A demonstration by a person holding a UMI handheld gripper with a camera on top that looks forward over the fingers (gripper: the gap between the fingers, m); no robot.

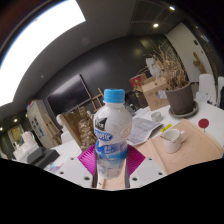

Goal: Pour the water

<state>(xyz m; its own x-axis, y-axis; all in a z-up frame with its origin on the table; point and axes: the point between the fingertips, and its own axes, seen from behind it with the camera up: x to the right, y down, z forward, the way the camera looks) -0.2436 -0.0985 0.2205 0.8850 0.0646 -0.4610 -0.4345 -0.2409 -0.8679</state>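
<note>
Right up close, the tool point(111, 160) has its pink pads point(88, 160) pressed against both sides of the water bottle point(111, 128), gripping low on the body, which should leave the neck free for tipping. The bottle stands upright between the fingers: clear plastic, blue cap, blue-and-white label. Just beyond and to the right on the desk point(195, 140) waits a small white cup point(172, 138), probably the target. Farther off, a potted plant point(180, 92) and a cardboard box point(154, 92).
</note>
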